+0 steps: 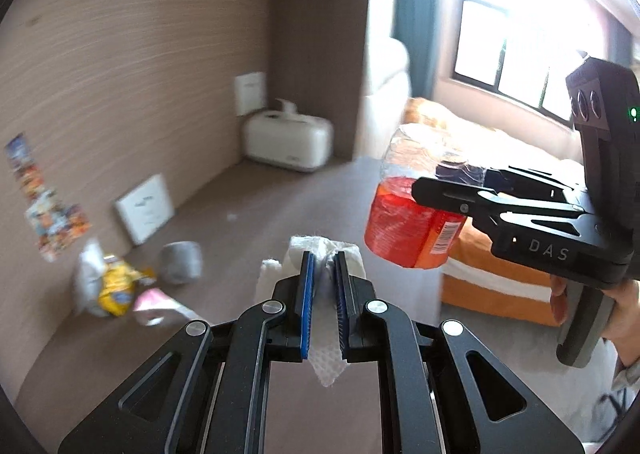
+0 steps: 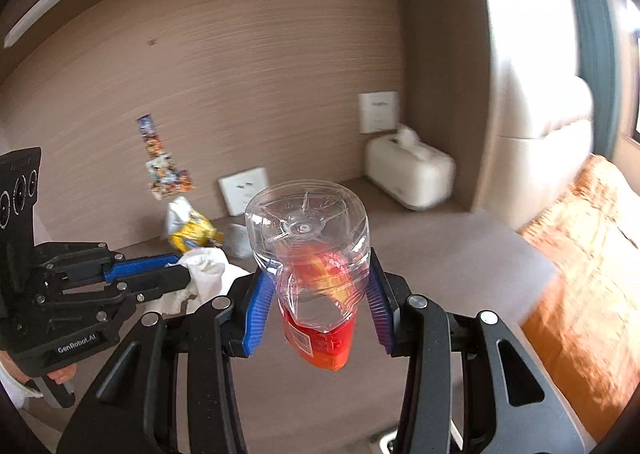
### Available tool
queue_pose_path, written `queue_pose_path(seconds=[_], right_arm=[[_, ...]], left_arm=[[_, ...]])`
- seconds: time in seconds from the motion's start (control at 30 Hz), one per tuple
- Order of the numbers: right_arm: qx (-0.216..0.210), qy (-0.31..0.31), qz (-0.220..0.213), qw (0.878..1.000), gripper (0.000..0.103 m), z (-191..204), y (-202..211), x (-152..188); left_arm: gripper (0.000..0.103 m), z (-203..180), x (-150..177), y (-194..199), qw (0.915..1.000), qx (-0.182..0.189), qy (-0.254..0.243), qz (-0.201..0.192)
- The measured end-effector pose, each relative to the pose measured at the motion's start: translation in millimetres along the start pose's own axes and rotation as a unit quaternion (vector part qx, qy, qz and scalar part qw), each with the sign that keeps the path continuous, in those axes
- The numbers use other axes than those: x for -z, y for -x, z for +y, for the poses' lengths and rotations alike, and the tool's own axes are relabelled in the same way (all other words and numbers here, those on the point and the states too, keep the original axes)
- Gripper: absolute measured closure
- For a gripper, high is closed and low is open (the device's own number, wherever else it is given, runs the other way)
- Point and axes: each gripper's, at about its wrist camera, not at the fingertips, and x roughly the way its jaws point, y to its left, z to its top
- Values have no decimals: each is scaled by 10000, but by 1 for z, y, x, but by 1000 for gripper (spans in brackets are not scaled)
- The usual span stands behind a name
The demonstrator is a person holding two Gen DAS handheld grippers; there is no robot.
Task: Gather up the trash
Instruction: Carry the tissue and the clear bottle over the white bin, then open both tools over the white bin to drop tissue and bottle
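You can read "DAS" in pale letters on the side of your right gripper, seen from the left wrist. On the body of your left gripper, seen from the right wrist, a white label says "GenRobot.AI". The bottle carries a barcode on its red label, but its digits and print are too blurred to read.
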Motion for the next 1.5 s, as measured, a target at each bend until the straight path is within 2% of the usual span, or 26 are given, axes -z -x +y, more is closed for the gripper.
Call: queue_pose_path(seconds=[0.27,0.47,0.7,1.03,1.2,1.5], right_arm=[[715,-509,127,9961,58,-69,45,37],[1127,-894,252,9893,58,-113,67,65],[1383,-1325,588,9797,58,-161,64,108],[1512,-1863,1279,9623,58,-221,13,202],[1393,-2084,1608,9546,58,-247,-26,256],[1282,-2249,2134,9420,58,-270,-101,344]], left_arm=[[93,-77,-6,-41,9955,756,-503,253],[93,-137,-3,-83,9861,1298,-861,576],[93,-190,19,-141,9726,1652,-1180,1132],[93,-231,81,-236,9553,1777,-1407,1896],[93,-234,122,-292,9504,1729,-1213,2282],[93,-237,201,-380,9402,1687,-1165,2718]])
